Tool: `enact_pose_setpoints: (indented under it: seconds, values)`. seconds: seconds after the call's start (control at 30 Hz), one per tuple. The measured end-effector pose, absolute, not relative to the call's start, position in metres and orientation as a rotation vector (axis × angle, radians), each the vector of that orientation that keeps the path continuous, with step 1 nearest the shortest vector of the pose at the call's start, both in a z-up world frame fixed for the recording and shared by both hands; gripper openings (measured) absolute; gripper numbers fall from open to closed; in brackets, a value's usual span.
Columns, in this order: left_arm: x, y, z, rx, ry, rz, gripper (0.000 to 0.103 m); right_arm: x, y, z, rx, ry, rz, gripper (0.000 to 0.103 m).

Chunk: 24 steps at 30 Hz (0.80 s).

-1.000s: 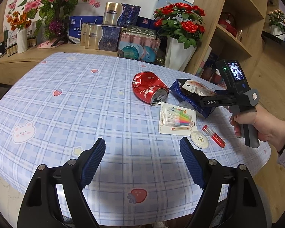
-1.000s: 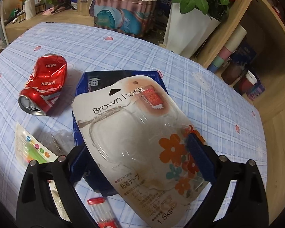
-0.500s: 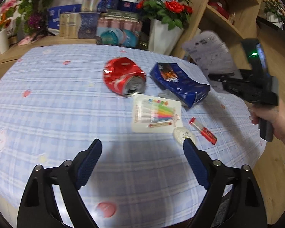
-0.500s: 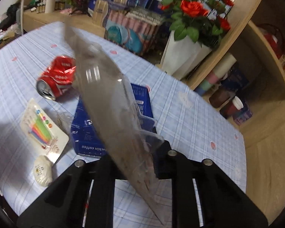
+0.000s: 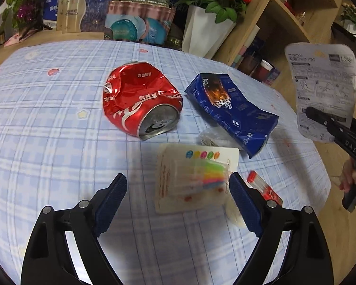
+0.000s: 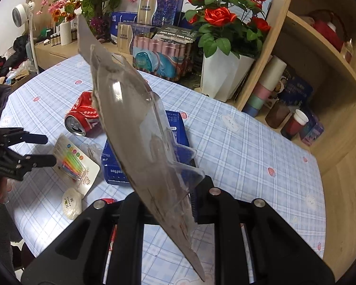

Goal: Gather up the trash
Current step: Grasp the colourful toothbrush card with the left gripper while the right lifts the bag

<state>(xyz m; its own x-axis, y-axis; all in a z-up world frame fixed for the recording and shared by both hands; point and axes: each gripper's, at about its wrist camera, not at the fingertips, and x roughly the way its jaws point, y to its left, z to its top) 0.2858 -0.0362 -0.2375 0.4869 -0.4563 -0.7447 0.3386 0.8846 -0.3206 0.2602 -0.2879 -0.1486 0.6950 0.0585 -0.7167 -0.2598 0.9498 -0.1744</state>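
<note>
Blister pack point(image 6: 140, 128) is pinched edge-on in the right gripper point(image 6: 168, 204), lifted off the table point(image 6: 249, 142) so it can go to the trash, I'd guess. Left gripper point(image 5: 175, 197) hangs wide open over the candle card point(image 5: 194, 178), probably next, with the can point(image 5: 140, 99) just beyond.

**Background items on record**

We list a blue plaid tablecloth point(image 5: 47, 123) with strawberry motifs, red roses in a white pot point(image 6: 223, 76), stacked gift boxes point(image 5: 83, 19), a wooden shelf unit point(image 6: 320, 76), pastel cups point(image 6: 265, 90) and a white fan point(image 6: 20, 14).
</note>
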Motion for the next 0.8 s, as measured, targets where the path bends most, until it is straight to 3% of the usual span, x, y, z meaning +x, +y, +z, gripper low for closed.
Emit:
enact_pose_setpoints:
  seconds: [0.17,0.37,0.47,0.57,0.6,0.63,0.67,0.8]
  values:
    - [0.301,-0.039,-0.252,-0.164,1.006,-0.503,0.062,0.26,-0.287,-0.154,-0.256,0.791,0.191,0.018]
    - [0.308,-0.05,-0.255,-0.155,1.024,-0.555,0.062,0.261,-0.28,-0.16,-0.258,0.807,0.209,0.018]
    - [0.308,-0.053,-0.255,-0.137,1.038,-0.552,0.043,0.259,-0.276,-0.163,-0.255,0.809,0.215,0.018]
    - [0.304,-0.05,-0.248,-0.147,1.025,-0.539,0.039,0.256,-0.273,-0.164,-0.257,0.81,0.222,0.018]
    - [0.3,-0.048,-0.245,-0.137,1.013,-0.53,0.025,0.255,-0.272,-0.163,-0.258,0.811,0.225,0.018]
    - [0.295,-0.045,-0.239,-0.15,0.997,-0.546,0.025,0.254,-0.271,-0.163,-0.258,0.811,0.227,0.018]
    - [0.291,-0.042,-0.234,-0.169,0.985,-0.556,0.013,0.253,-0.271,-0.163,-0.256,0.811,0.229,0.018]
    - [0.271,-0.038,-0.21,-0.171,0.92,-0.559,0.01,0.247,-0.269,-0.158,-0.24,0.799,0.233,0.018]
